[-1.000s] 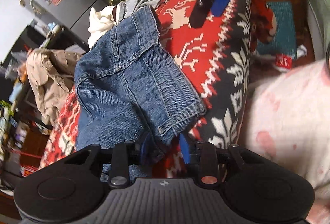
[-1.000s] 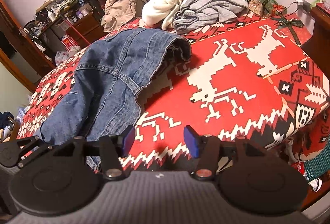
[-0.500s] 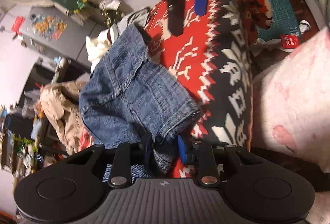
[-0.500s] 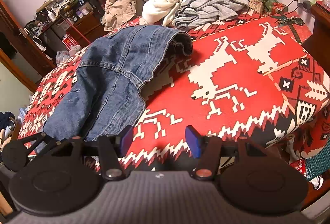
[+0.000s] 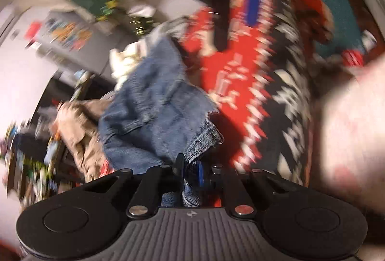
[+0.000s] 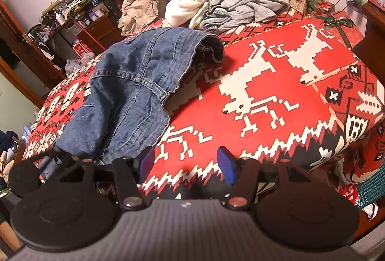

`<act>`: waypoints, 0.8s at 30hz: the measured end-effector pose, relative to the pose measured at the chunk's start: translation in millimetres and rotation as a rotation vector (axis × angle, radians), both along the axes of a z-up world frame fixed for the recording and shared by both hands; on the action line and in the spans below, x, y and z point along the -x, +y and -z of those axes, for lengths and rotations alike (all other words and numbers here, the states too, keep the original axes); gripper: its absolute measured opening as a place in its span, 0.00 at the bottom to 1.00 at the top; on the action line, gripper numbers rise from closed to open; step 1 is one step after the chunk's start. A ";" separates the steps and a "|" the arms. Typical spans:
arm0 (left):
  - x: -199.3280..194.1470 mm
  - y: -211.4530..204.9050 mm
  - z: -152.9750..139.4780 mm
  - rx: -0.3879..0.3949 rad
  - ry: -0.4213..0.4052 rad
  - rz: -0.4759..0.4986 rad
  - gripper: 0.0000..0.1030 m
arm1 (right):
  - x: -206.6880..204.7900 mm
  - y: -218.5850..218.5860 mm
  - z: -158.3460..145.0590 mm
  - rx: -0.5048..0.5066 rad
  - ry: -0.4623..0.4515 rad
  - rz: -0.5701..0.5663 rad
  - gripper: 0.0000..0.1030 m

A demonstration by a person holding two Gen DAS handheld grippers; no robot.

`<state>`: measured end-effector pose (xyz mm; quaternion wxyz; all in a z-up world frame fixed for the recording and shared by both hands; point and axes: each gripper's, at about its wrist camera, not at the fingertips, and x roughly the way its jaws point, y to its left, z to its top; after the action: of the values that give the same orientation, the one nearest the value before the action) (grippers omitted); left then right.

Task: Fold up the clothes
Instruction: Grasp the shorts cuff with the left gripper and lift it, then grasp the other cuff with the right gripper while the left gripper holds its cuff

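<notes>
Little legible from my tongs: red packet (image 6: 347, 191) on floor at lower right of my right wrist view carries white characters, too small to make out; red-and-white sign (image 6: 80, 49) low against dresser at left shows logo and print, unreadable; green cutting mat (image 6: 374, 186) beside packet has grid lines, numerals not resolvable; my left wrist view too blurred for any text, stickers on grey panel (image 5: 65, 32) just colour smears
</notes>
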<state>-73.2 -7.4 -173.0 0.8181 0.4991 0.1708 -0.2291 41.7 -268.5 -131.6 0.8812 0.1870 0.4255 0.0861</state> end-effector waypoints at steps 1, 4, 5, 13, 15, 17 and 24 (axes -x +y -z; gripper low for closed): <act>-1.7 1.8 -7.2 0.042 -0.007 -0.029 0.10 | 0.1 -1.5 -0.4 -0.001 -0.001 0.004 0.60; -11.7 13.5 -39.3 0.194 -0.025 -0.149 0.09 | 0.6 -5.9 -1.2 0.001 -0.003 0.013 0.60; -16.4 19.6 -51.7 0.245 -0.024 -0.190 0.09 | 0.4 -6.9 -1.1 0.002 -0.002 0.016 0.60; -41.9 74.3 -133.6 0.563 -0.019 -0.416 0.08 | -5.1 -2.7 -1.3 0.021 -0.011 0.005 0.60; -47.6 87.2 -143.7 0.608 -0.031 -0.458 0.08 | -6.6 -0.3 -1.5 0.027 -0.014 0.000 0.60; -55.2 102.1 -149.5 0.645 -0.047 -0.507 0.08 | -8.1 2.1 -1.8 0.033 -0.017 -0.005 0.60; -66.6 165.0 -162.0 0.735 -0.116 -0.695 0.08 | -14.3 15.2 -4.7 0.075 -0.040 -0.043 0.60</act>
<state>-6.6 157.6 -11.1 0.9756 0.1041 0.1893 0.0396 56.0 -253.3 -127.0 0.8938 0.1430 0.4148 0.0925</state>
